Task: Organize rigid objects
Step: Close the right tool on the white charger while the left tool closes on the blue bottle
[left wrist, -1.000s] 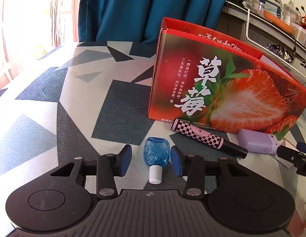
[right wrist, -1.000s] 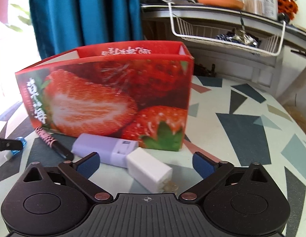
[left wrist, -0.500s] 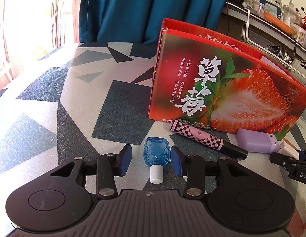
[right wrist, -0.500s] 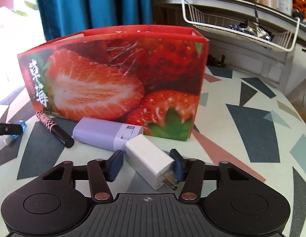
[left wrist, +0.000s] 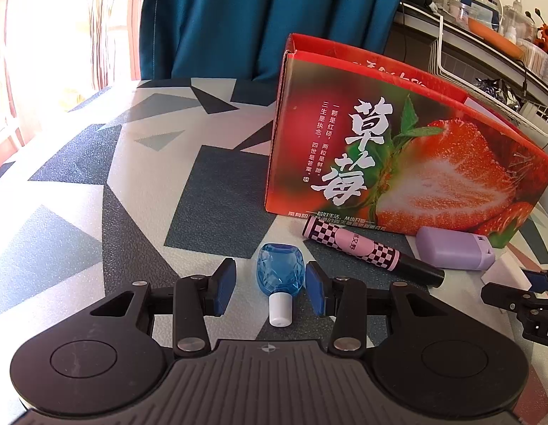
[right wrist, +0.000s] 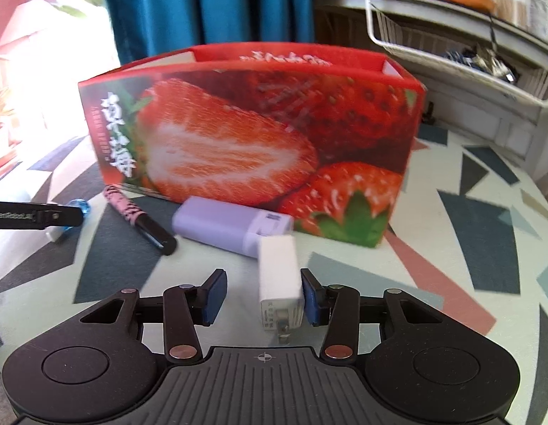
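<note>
A small blue bottle [left wrist: 280, 274] with a white cap lies on the patterned table between the pads of my left gripper [left wrist: 270, 290]. The right pad is at its side and the left pad stands off, so the gripper is open. In the right wrist view a white plug charger [right wrist: 279, 276] lies between the jaws of my right gripper [right wrist: 263, 297], which are closing. Its right pad touches the charger and a gap remains at the left pad. A pink checked pen [left wrist: 362, 248] and a lilac case [right wrist: 224, 226] lie in front of the open strawberry box [left wrist: 398, 163].
A blue curtain [left wrist: 256, 17] hangs behind the table. A white wire basket [right wrist: 451, 46] and a cluttered shelf stand at the back right. The patterned tabletop [left wrist: 132, 194] stretches to the left of the box.
The right gripper's jaws have narrowed from wide open around the white charger, and the charger has turned to lie lengthwise between them. The left gripper and blue bottle have not moved.
</note>
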A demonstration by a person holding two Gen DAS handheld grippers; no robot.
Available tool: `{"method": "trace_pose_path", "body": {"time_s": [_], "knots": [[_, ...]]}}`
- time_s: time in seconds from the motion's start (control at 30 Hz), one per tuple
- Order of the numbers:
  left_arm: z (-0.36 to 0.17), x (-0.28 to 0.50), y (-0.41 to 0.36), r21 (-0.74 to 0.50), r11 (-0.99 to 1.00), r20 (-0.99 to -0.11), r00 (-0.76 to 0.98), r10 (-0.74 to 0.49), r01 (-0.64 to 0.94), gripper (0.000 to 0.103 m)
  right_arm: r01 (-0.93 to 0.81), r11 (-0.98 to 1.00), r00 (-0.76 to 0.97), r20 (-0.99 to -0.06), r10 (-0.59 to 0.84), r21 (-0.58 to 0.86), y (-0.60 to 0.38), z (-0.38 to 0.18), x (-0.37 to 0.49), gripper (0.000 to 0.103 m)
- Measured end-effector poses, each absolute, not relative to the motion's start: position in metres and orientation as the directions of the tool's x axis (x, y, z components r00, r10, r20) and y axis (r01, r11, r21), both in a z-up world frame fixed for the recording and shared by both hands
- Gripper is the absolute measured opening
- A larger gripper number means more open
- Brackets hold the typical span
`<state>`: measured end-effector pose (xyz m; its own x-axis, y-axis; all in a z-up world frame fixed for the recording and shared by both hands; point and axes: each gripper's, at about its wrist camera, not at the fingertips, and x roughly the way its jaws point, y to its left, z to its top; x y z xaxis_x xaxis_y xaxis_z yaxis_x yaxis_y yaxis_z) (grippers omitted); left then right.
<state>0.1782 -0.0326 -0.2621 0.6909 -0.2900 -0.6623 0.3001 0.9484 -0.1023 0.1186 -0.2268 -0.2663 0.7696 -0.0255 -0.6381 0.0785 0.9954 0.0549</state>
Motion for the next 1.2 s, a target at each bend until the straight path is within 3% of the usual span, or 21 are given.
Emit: {"method": "trace_pose_path", "body": {"time_s": [0.07, 0.2, 1.03, 1.2], "knots": [[-0.262, 0.178, -0.033, -0.1, 0.948, -0.662, 0.691, -0.29, 0.301, 0.045, 0.07, 0.997, 0.771, -0.636, -0.029, 0.04, -0.223, -0.265, 0.12, 0.04], [-0.262, 0.177, -0.033, -0.093, 0.948, -0.661, 0.693, -0.288, 0.306, 0.045, 0.103, 0.992, 0.763, -0.646, -0.034, 0.07, -0.231, -0.269, 0.124, 0.021], [-0.263, 0.173, -0.034, -0.061, 0.948, -0.662, 0.698, -0.272, 0.312, 0.047, 0.098, 0.993, 0.787, -0.616, -0.033, 0.072, -0.231, -0.275, 0.122, 0.026], [-0.263, 0.173, -0.038, -0.059, 0.945, -0.664, 0.694, -0.278, 0.322, 0.056, 0.1, 0.992, 0.789, -0.614, -0.034, 0.073, -0.231, -0.275, 0.122, 0.024]]}}
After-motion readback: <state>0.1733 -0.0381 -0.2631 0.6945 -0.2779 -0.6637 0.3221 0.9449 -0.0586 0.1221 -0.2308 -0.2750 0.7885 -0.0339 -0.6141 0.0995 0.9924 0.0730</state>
